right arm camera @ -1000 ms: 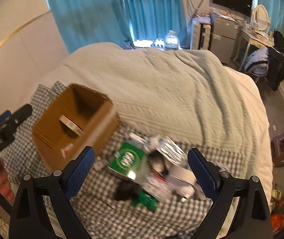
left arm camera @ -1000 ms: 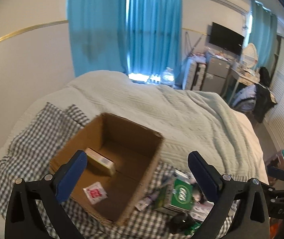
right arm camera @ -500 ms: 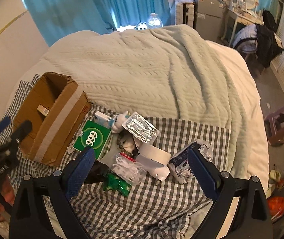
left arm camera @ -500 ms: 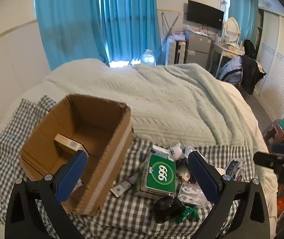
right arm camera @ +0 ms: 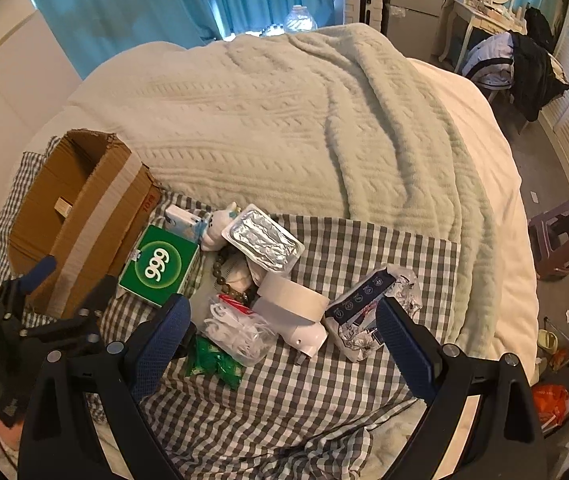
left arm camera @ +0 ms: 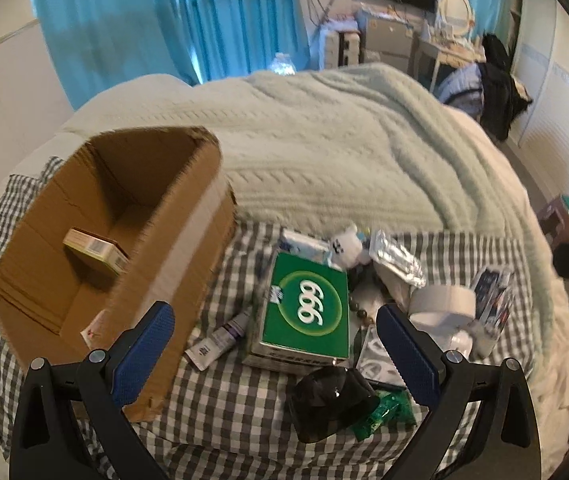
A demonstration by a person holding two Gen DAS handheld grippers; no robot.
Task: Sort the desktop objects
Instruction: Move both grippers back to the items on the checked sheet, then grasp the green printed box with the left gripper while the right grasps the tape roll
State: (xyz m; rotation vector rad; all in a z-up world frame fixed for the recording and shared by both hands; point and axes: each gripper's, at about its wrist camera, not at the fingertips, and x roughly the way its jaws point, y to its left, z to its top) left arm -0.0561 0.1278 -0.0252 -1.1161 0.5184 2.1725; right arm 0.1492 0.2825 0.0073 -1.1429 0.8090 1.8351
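Scene: we hover both tools over a heap of small goods on the checked cloth (right arm camera: 324, 392) spread across a bed, beside the cardboard box (left arm camera: 172, 240).
Left tool (left arm camera: 274, 344): spread wide and empty, poised above the green 999 box (left arm camera: 306, 312) and the small tube (left arm camera: 220, 338) just left of it.
Right tool (right arm camera: 284, 332): spread wide and empty, over the tape roll (right arm camera: 294, 300), the bag of white cord (right arm camera: 240, 332) and the crumpled foil packet (right arm camera: 368, 312).
Already sorted: a small carton (left arm camera: 94, 250) and a red-and-white sachet (left arm camera: 94, 328) lie inside the cardboard box.
Step in hand, as we judge it: choosing the next piece to lift.
Doing it well: we would take the 999 box across its narrow sides, since it lies flat with an open edge toward the tube, and lower squarely so neighbours are not dragged.
Caution: the soft bedding gives; we would close only once both fingers bracket the item.
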